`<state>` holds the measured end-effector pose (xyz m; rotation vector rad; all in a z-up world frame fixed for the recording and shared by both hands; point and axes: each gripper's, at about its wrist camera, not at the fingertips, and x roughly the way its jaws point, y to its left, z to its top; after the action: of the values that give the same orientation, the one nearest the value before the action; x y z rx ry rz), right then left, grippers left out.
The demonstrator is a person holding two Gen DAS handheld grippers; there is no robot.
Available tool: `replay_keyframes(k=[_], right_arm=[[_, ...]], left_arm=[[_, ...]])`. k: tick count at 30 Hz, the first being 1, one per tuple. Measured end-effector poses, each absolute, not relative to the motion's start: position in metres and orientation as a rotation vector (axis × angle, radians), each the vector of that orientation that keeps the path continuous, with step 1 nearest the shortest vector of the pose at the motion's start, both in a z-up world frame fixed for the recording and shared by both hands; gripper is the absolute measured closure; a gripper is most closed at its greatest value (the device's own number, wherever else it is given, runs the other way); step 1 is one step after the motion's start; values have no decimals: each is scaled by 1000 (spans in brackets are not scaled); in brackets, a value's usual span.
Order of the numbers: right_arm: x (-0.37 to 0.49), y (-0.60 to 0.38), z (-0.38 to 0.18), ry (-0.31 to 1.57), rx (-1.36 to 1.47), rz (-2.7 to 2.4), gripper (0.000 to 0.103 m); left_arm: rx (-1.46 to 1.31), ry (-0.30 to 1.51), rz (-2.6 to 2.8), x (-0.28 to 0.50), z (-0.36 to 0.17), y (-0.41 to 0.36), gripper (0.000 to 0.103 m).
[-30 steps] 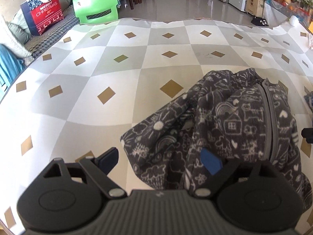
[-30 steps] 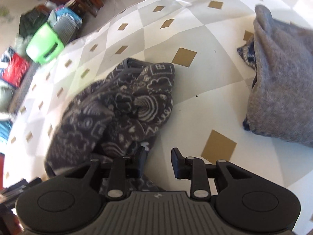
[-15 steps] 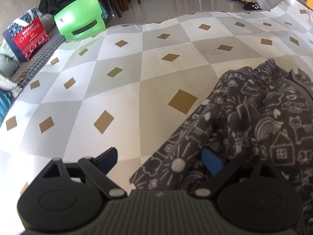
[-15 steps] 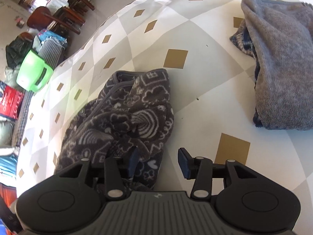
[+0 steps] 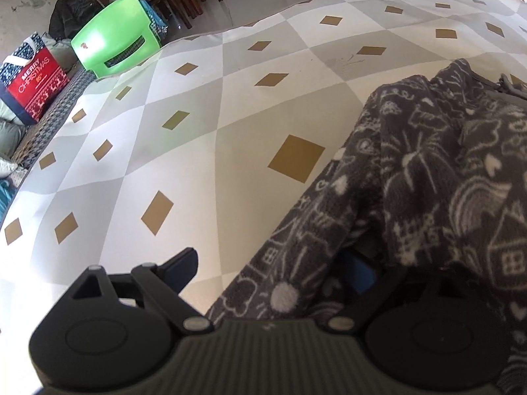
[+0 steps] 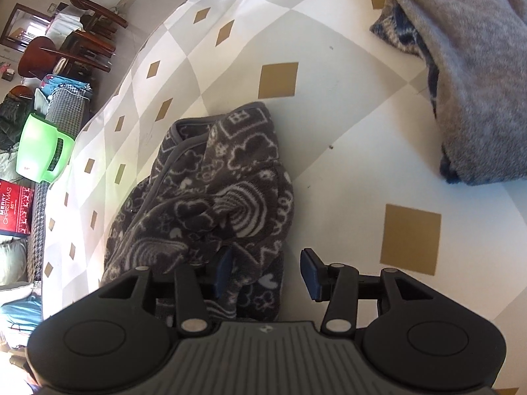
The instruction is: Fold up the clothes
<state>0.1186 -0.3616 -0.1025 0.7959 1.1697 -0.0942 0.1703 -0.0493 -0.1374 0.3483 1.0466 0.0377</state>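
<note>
- My left gripper (image 5: 273, 270) has come lower and closer to the patterned fleece jacket (image 5: 428, 197); the cloth edge now lies between its wide-apart jaws, where a second ago it lay ahead of them.
- My right gripper (image 6: 266, 270) has rolled; the grey blanket (image 6: 471, 75) sits higher in its view.
- Its jaws have just been opening, with a jacket fold between them, the right pad clear of the cloth.

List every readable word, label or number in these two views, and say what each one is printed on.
"MERRY CHRISTMAS": white letters on the red paper gift bag, beside the green plastic stool.
Small mark under those words: too blurred to read.
Small red mark on the stool: too small to read.
Nothing else carries text.
</note>
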Motion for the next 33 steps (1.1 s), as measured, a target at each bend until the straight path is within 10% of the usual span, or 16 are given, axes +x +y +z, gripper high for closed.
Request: replay_keyframes(k=[6,14,33], right_arm=[[124,-348,-106,1168,827,-63,58],[126,-333,-108,1157,774,-74,82],[123,-335,-26,785,376,-152,97]], left_arm=[[326,1057,69,174,-138,-44,19],[224,1102,62,181,-138,-41,85],[138,977,552,162,-86,57,85]])
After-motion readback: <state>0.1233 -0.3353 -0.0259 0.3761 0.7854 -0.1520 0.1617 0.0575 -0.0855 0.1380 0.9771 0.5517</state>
